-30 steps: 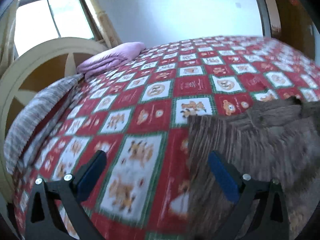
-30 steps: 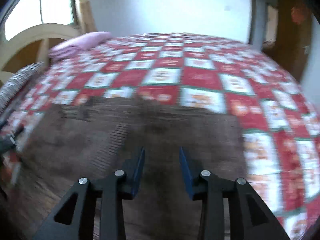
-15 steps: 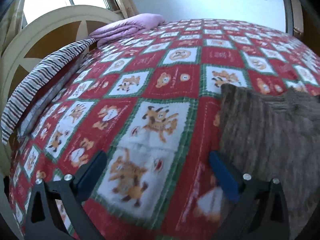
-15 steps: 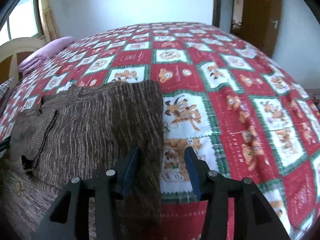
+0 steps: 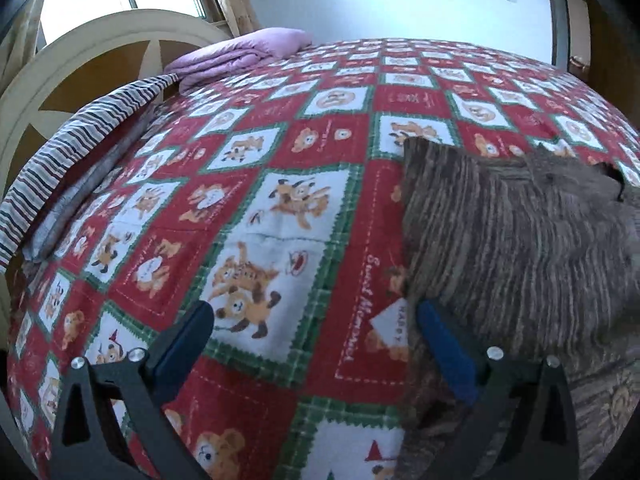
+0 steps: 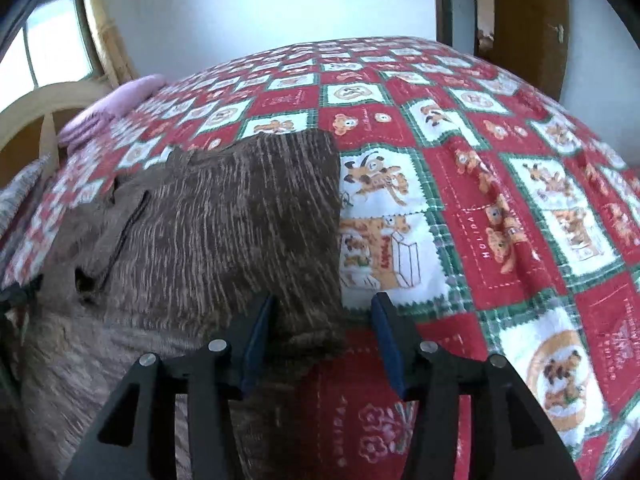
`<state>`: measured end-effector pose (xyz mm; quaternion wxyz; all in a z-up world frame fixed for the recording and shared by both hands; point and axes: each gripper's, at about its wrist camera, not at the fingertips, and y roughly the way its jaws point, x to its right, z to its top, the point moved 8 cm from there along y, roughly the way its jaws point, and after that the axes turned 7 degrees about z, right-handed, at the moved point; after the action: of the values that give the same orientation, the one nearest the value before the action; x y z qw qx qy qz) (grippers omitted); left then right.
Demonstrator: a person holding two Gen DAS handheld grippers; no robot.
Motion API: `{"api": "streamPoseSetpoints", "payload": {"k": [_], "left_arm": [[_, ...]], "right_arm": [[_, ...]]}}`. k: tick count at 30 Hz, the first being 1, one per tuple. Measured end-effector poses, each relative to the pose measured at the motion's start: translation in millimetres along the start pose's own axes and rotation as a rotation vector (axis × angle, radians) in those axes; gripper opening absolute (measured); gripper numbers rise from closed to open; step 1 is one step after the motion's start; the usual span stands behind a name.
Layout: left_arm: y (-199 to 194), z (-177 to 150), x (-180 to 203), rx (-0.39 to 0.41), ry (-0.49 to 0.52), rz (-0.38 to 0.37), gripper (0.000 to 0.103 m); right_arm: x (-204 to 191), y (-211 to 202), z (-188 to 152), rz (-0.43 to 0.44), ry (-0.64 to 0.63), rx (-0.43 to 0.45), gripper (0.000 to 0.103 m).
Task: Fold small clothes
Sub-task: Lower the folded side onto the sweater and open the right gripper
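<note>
A brown knitted garment (image 5: 520, 240) lies on the bed, folded over on itself; it also shows in the right wrist view (image 6: 224, 232). My left gripper (image 5: 316, 332) is wide open and empty, low over the red patterned bedspread (image 5: 280, 208), with its right finger at the garment's left edge. My right gripper (image 6: 324, 332) is open, and the garment's right corner lies between its fingers without being pinched.
A folded lilac blanket (image 5: 240, 54) lies at the bed's far left. A striped cloth (image 5: 72, 148) hangs along the cream headboard (image 5: 100, 60). A brown door (image 6: 528, 20) stands at the far right. The bedspread (image 6: 520, 208) stretches to the right.
The right gripper has opened wider and let go of the garment's corner. Both grippers have lowered toward the bed and the garment now lies folded flat.
</note>
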<state>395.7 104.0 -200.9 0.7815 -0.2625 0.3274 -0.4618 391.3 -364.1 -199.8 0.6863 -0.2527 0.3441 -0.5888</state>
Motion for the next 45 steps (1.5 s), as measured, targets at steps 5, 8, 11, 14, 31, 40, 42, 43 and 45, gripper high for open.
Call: {"api": "streamPoseSetpoints", "payload": {"k": [5, 8, 11, 14, 31, 40, 42, 43, 45], "left_arm": [[-21, -17, -7, 0.017, -0.016, -0.088, 0.103], [-33, -24, -11, 0.037, -0.037, -0.132, 0.103], [-38, -31, -11, 0.040, -0.028, -0.145, 0.103], [-44, -37, -12, 0.044, -0.025, -0.161, 0.103], [-69, -82, -18, 0.035, 0.034, -0.212, 0.103], [-102, -125, -28, 0.059, 0.091, -0.262, 0.103], [-108, -132, -30, 0.062, 0.107, -0.267, 0.103], [-112, -137, -31, 0.065, 0.115, -0.268, 0.103], [-118, -144, -32, 0.066, 0.128, -0.278, 0.103]], "right_arm": [[7, -18, -15, 0.064, 0.114, 0.039, 0.054], [9, -25, -23, 0.104, 0.146, 0.043, 0.055], [6, -32, -33, 0.103, 0.118, 0.039, 0.056], [-3, -38, -43, 0.076, 0.077, 0.037, 0.061], [-25, -69, -91, 0.022, -0.028, 0.011, 0.077], [-35, -93, -127, 0.018, -0.052, -0.019, 0.080], [-35, -100, -136, 0.025, -0.053, -0.023, 0.080], [-36, -103, -139, 0.027, -0.053, -0.025, 0.080], [-36, -108, -147, 0.030, -0.054, -0.028, 0.080]]}}
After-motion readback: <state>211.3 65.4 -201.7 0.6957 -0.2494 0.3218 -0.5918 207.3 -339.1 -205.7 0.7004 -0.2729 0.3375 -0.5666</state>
